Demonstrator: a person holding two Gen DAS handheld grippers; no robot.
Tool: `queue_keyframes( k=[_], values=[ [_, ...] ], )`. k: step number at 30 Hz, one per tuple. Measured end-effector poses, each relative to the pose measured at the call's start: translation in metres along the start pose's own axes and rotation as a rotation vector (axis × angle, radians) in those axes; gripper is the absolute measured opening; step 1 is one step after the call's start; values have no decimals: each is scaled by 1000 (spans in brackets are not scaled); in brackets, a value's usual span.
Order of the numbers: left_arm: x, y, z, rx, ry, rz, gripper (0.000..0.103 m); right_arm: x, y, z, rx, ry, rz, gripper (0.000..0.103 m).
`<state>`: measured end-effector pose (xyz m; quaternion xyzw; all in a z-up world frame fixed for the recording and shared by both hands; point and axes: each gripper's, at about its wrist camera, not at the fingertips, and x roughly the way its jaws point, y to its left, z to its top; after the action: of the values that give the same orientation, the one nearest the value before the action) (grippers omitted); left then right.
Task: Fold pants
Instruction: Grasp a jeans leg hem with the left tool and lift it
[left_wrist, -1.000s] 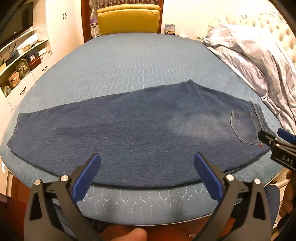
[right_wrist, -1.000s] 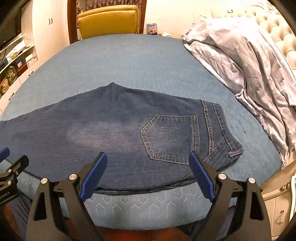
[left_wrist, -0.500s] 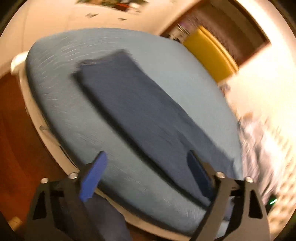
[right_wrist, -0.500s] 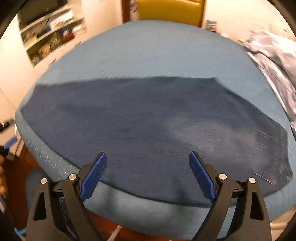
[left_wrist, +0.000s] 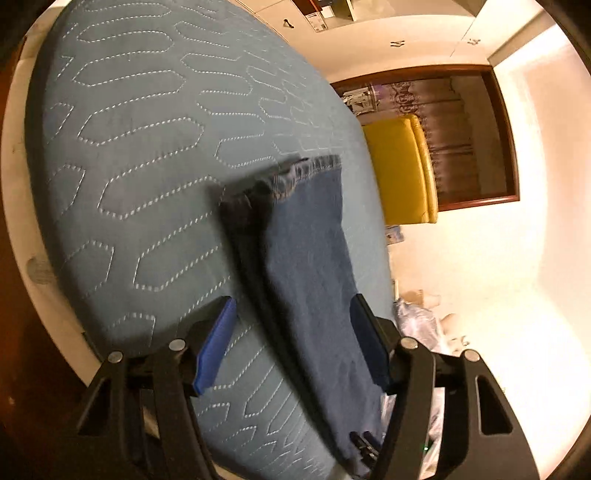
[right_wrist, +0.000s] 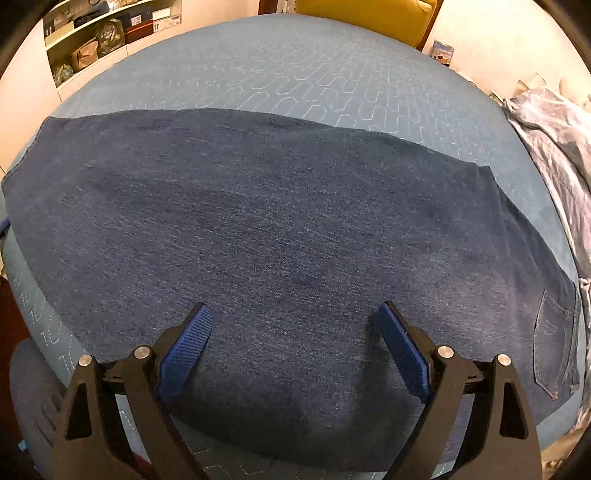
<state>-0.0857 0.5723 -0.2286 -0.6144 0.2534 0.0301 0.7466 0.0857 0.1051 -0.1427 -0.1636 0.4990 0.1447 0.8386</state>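
The jeans (right_wrist: 280, 229) lay flat on the blue quilted bed (right_wrist: 295, 70), folded lengthwise with the legs stacked, back pocket (right_wrist: 552, 347) toward the right end. My left gripper (left_wrist: 291, 347) straddled the leg near the hem (left_wrist: 295, 171); its fingers had just been closing, still apart, denim between them unpinched. My right gripper (right_wrist: 295, 350) hovered over the middle, fingers wide apart.
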Motion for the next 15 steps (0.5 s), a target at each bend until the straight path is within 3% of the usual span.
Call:
queue_keyframes(
  k=[7,12,15],
  values=[
    [4,20,11,-84,-8,-112,62,1,3,1,13,16,-4,88],
    [10,20,19,-116,-37,-134,52,0,3,2,14,20,-7,88],
    [18,14,22,-101,-31,-81,45,-6,3,4,24,10,2,88]
  ],
)
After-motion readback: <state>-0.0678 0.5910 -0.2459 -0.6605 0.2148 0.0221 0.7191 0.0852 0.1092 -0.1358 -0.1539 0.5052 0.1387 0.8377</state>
